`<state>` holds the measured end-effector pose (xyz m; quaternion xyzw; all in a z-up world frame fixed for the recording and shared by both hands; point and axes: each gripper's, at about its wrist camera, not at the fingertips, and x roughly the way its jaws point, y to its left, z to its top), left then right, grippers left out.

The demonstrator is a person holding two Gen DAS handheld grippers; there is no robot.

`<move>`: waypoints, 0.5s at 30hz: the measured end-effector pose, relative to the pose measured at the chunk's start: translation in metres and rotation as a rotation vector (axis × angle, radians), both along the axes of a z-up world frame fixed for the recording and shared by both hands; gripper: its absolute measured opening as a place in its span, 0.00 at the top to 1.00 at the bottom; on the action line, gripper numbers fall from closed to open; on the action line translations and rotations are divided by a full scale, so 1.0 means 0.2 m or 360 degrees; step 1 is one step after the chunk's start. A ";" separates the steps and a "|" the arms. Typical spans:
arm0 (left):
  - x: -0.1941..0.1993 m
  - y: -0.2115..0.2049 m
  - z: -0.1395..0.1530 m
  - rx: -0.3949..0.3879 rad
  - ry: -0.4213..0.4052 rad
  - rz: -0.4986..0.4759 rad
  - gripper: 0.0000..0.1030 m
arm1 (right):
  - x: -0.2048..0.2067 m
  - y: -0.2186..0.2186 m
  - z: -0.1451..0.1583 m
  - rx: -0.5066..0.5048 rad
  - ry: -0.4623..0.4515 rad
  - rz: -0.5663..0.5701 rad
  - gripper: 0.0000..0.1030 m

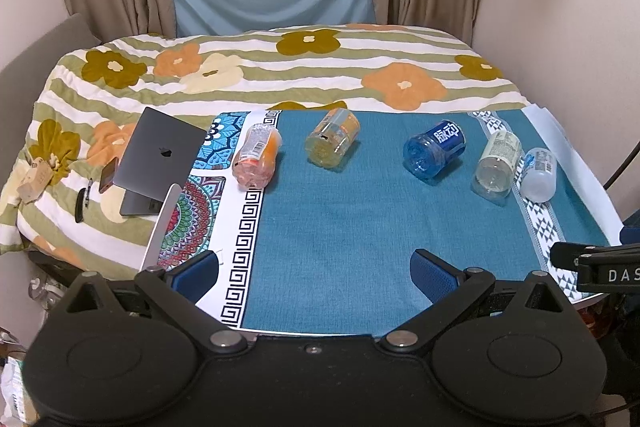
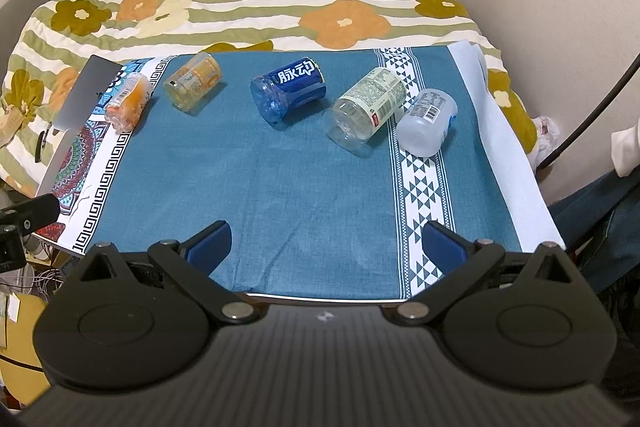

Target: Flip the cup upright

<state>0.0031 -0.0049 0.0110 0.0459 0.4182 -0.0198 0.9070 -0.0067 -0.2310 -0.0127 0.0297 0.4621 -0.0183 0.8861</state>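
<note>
Several cut-off bottle cups lie on their sides in a row across the far part of a blue cloth table (image 1: 340, 227) (image 2: 280, 179): an orange cup (image 1: 256, 157) (image 2: 128, 101), a yellow cup (image 1: 332, 139) (image 2: 194, 81), a blue cup (image 1: 434, 149) (image 2: 288, 91), a clear labelled cup (image 1: 496, 163) (image 2: 366, 109) and a frosted white cup (image 1: 540, 173) (image 2: 428, 121). My left gripper (image 1: 316, 273) is open and empty over the near table edge. My right gripper (image 2: 328, 243) is open and empty, also at the near edge. Both are well short of the cups.
A half-open grey laptop (image 1: 156, 163) stands at the table's left, on a flowered bed quilt (image 1: 280, 75) that lies behind the table. The right gripper's body (image 1: 600, 271) shows at the right edge of the left wrist view. A wall (image 2: 560, 7) is close on the right.
</note>
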 end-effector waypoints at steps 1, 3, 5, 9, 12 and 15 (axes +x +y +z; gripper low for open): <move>0.00 0.00 0.00 -0.0007 0.0000 0.0002 0.00 | 0.00 0.00 0.00 0.0000 -0.0001 0.0000 0.00; 0.00 0.00 0.01 -0.0006 -0.0004 0.0005 0.00 | 0.00 0.00 0.00 0.0002 0.0000 0.0001 0.00; 0.00 -0.01 0.01 0.0003 -0.0007 0.0005 0.00 | 0.00 0.01 0.01 -0.0001 -0.0004 0.0002 0.00; -0.02 -0.02 0.01 0.0012 -0.0012 0.0008 0.00 | 0.00 0.00 0.00 0.0002 -0.0004 0.0002 0.00; -0.03 -0.01 0.01 0.0013 -0.0014 0.0014 0.00 | 0.00 0.00 0.00 0.0003 -0.0005 0.0002 0.00; -0.03 -0.02 0.01 0.0015 -0.0015 0.0018 0.00 | 0.00 0.01 0.01 0.0004 -0.0009 0.0003 0.00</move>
